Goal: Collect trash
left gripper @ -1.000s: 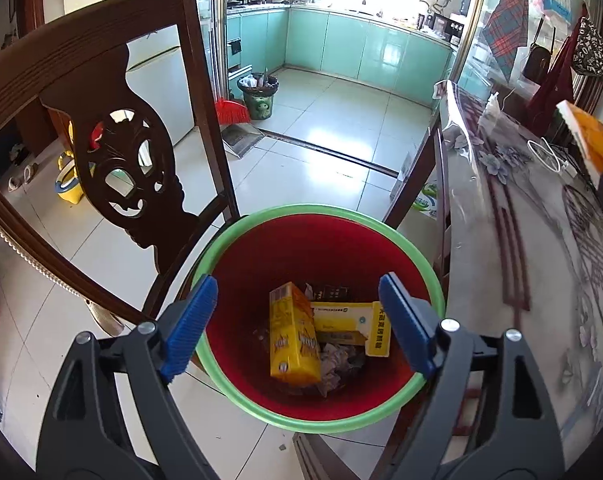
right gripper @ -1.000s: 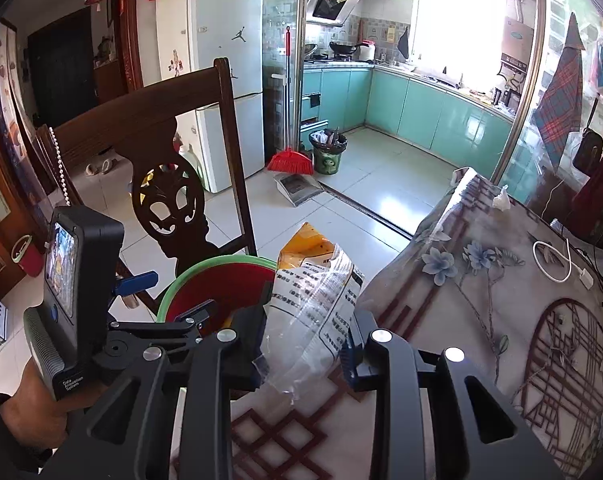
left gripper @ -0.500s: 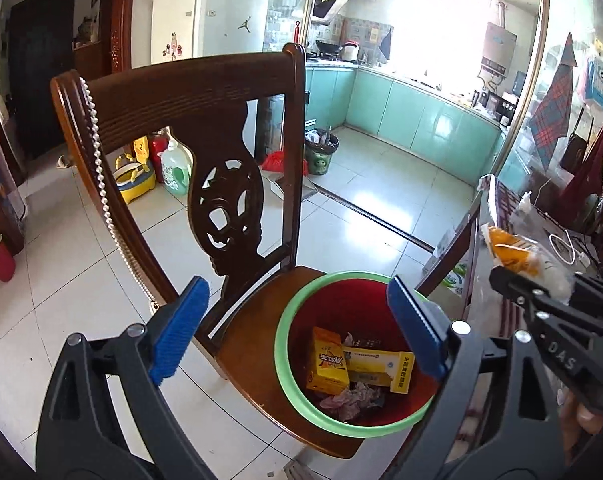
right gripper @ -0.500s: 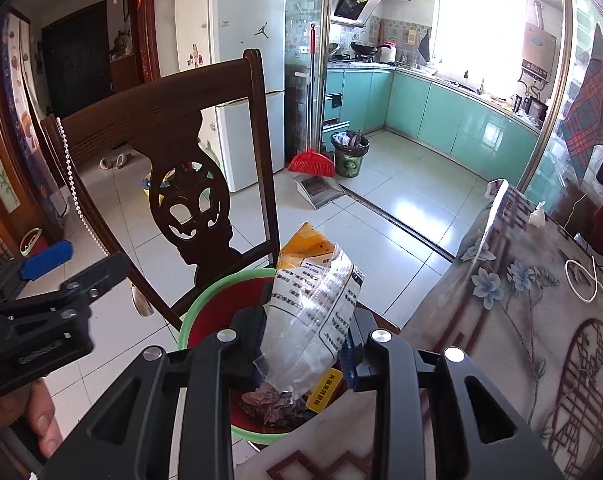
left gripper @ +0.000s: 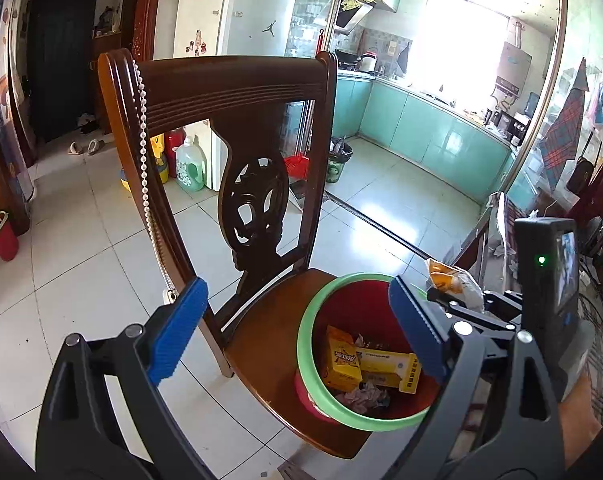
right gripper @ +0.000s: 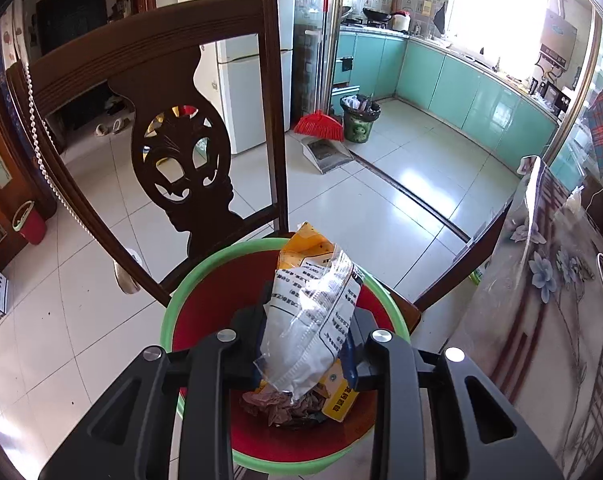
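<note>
A red bin with a green rim (left gripper: 307, 364) (right gripper: 169, 312) stands on a dark wooden chair seat (left gripper: 261, 344). Inside lie a yellow box (left gripper: 341, 360), a yellow packet (left gripper: 389, 366) and crumpled paper (left gripper: 365, 396). My right gripper (right gripper: 307, 340) is shut on a clear and orange plastic wrapper (right gripper: 313, 304) and holds it directly over the bin's opening; the wrapper also shows in the left wrist view (left gripper: 453, 284). My left gripper (left gripper: 293, 328) is open and empty, held back to the left of the bin.
The chair's carved back (left gripper: 257, 200) (right gripper: 181, 152) rises behind the bin, with a bead string (left gripper: 145, 160) on it. A table with a floral plastic cover (right gripper: 553, 300) lies to the right. A broom, dustpan (right gripper: 325, 152) and another bin (right gripper: 359, 120) stand on the tiled floor.
My right gripper has carried the wrapper from the table's edge to above the bin. My left gripper has pulled back and up, away from the bin.
</note>
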